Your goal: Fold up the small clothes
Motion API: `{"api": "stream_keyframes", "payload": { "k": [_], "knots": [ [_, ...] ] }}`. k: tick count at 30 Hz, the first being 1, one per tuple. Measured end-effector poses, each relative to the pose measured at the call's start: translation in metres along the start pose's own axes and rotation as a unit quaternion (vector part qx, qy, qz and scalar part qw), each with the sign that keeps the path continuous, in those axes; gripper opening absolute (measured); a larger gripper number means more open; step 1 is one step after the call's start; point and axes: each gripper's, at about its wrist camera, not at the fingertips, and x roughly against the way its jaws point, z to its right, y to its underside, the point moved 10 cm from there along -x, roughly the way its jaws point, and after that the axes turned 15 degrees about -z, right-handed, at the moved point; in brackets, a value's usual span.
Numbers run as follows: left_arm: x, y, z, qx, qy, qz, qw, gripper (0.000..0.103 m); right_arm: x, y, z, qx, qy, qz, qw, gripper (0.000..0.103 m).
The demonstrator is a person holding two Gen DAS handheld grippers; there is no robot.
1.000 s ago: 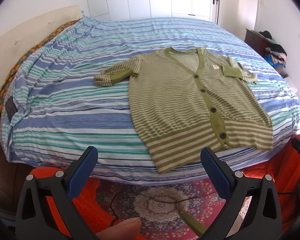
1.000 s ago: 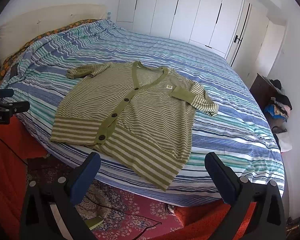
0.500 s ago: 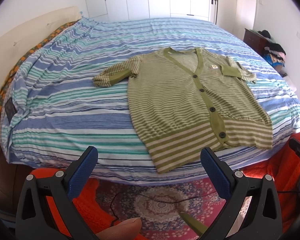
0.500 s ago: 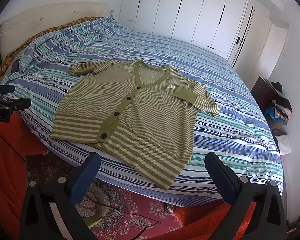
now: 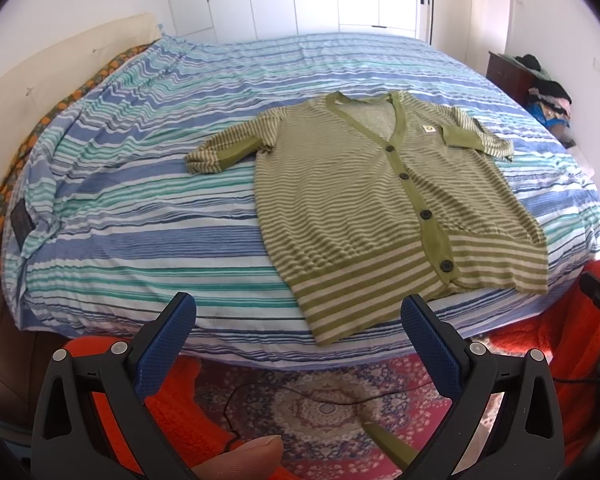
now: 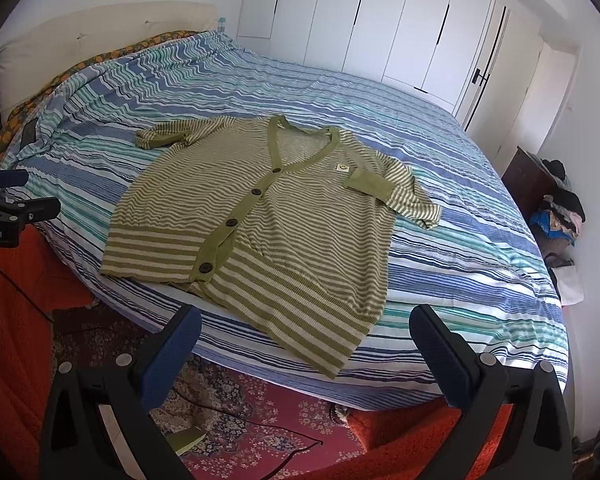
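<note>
Green striped cardigan flat on bed, beyond left claw and right claw, both wide open, empty

Right claw, jaws wide apart, nothing btwn them, held off the bed's near edge. Green-striped cardigan lies flat on the striped cover, buttoned, hem toward 6 o'clock, collar toward 12. Left claw visible at 9 o'clock, partly cropped. Patterned rug below; white wardrobe doors at 12–1; clothes pile at 3.
</note>
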Motion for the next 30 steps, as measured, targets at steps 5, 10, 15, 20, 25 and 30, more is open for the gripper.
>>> {"api": "stream_keyframes", "payload": {
  "k": [5,10,15,20,25,30],
  "knots": [
    [-0.0002,-0.0001,-0.0003,0.000,0.000,-0.001,1.0000,0.102,-0.0008,0.0002,-0.0005,0.000,0.000,-0.001,1.000,0.103],
    [-0.0003,0.0000,-0.0003,0.000,0.000,-0.001,1.0000,0.102,-0.0009,0.0002,-0.0005,0.000,-0.001,-0.001,1.000,0.103],
    [-0.0003,0.0000,-0.0003,0.000,0.000,-0.001,1.0000,0.102,-0.0009,0.0002,-0.0006,0.000,-0.001,-0.001,1.000,0.103],
    [-0.0035,0.0023,-0.0029,0.000,0.000,-0.003,1.0000,0.102,-0.0035,0.0027,-0.0007,-0.001,-0.003,-0.004,1.000,0.103],
    [-0.0042,0.0022,-0.0035,0.000,0.000,-0.003,1.0000,0.102,-0.0047,0.0034,-0.0010,-0.002,-0.003,-0.005,1.000,0.103],
    [-0.0058,0.0025,-0.0038,-0.001,-0.001,-0.005,1.0000,0.102,-0.0053,0.0030,-0.0013,-0.002,-0.004,-0.007,1.000,0.103]
  ]
}}
